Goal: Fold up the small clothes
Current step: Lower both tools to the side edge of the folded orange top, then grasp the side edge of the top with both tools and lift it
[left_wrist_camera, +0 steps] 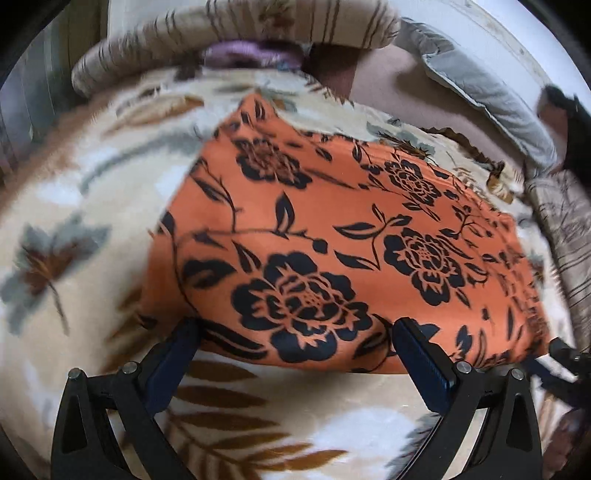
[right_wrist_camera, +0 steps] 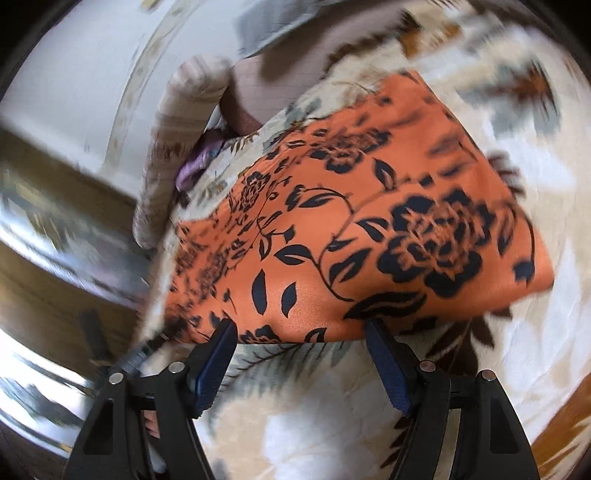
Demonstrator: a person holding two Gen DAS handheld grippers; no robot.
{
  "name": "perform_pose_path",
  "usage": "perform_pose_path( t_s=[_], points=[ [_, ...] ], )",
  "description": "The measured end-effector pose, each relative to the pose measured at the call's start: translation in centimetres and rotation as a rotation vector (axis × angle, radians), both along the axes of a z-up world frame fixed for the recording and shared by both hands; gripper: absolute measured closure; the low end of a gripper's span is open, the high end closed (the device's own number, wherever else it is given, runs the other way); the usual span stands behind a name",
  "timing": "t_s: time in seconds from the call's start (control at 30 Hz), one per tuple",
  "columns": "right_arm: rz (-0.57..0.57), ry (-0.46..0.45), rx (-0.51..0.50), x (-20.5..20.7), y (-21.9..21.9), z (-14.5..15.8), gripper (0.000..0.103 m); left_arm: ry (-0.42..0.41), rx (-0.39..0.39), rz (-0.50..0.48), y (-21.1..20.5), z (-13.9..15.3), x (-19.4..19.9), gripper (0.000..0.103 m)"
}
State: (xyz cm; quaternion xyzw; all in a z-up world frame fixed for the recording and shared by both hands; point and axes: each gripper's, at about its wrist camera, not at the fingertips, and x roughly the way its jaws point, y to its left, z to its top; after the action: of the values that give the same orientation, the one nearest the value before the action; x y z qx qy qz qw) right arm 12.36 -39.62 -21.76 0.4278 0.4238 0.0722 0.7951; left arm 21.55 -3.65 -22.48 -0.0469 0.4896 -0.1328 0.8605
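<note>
Both views are smeared by motion blur, esp. toward the rims; far-side items are hard to read. Upper centre of the left wrist view, a purple item sits half tucked under a striped pillow, can't tell what it is. A grey cushion runs along the upper right, cut by the lens edge. Dark shape at the far right rim, unidentifiable.

Orange floral cloth lies flat on the cream leaf-print blanket, filling the frame centre; its near hem runs across the lower third of both views. Far right corner blurs out.

Left gripper: jaws wide apart, nothing pinched, tips at the cloth's near hem; whether they touch the fabric can't be told. At the lower right rim of that view part of the other tool shows.

Right gripper: jaws spread wide, empty, tips at the same hem, contact unclear.

Bare blanket is open below the hem and at frame left in the left wrist view. In the right wrist view, wood-toned blur fills the left side.
</note>
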Motion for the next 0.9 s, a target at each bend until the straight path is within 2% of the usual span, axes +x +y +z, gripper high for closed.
perform_pose_path(
  t_s=[0.2,0.33,0.43,0.57,0.73,0.9],
  points=[
    [-0.123,0.034,0.2,-0.5,-2.7,-2.2,0.027,0.033,-0.094,0.033,0.8,-0.4,0.6,0.0],
    [-0.168,0.052,0.287,-0.9,-3.4,-2.8,0.027,0.027,-0.11,0.045,1.2,-0.5,1.0,0.0],
    [-0.147,0.134,0.259,-1.8,-2.9,-2.4,0.027,0.032,-0.132,0.058,1.7,-0.3,1.0,0.0],
    [-0.179,0.129,0.249,-1.7,-2.6,-2.9,0.027,0.044,-0.099,0.057,1.1,-0.3,0.7,0.0],
    [-0.239,0.063,0.163,1.0,-3.1,-2.7,0.027,0.06,-0.139,0.084,2.0,0.0,1.0,0.0],
    [-0.275,-0.003,0.105,2.9,-3.5,-2.8,0.027,0.037,-0.206,0.162,4.7,1.9,0.5,0.0]
  ],
)
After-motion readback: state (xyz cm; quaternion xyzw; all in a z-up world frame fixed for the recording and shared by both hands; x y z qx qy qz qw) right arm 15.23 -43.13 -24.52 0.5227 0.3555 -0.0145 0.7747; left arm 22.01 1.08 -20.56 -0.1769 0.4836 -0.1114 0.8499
